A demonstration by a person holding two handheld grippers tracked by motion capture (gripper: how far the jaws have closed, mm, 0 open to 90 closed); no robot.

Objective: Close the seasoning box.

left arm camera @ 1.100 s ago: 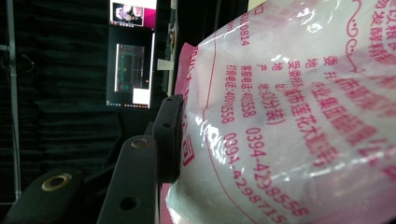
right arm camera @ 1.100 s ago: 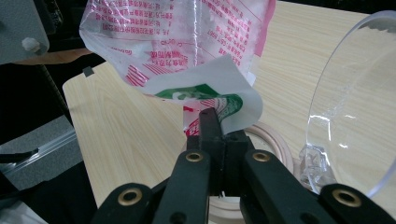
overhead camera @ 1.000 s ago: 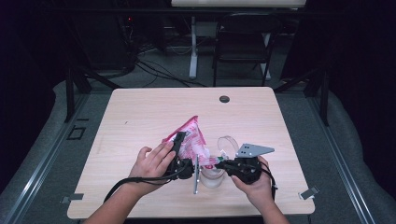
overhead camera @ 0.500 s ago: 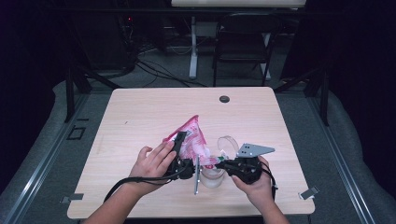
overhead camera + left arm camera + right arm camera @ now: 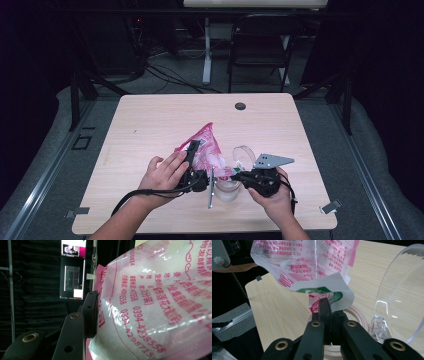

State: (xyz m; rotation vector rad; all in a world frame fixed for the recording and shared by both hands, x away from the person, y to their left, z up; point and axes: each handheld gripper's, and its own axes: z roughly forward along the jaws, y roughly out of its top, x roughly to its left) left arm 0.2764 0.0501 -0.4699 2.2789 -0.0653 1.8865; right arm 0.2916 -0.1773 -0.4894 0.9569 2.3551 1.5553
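Note:
A pink-and-white printed plastic bag (image 5: 205, 147) hangs tilted over a clear jar (image 5: 227, 191) near the table's front edge. My left gripper (image 5: 192, 150) is shut on the bag's upper side. In the left gripper view one black finger (image 5: 89, 315) presses the bag (image 5: 155, 302), and the other finger is hidden behind it. My right gripper (image 5: 325, 305) is shut on the bag's lower corner (image 5: 329, 293), a white-and-green flap just above the jar's rim (image 5: 359, 312). The jar's clear hinged lid (image 5: 402, 290) stands open to the right.
The wooden table (image 5: 150, 120) has a small black disc (image 5: 240, 106) near its far edge. Behind the table stands a dark chair (image 5: 260, 40). A cable (image 5: 130, 200) trails from the left gripper toward the front edge.

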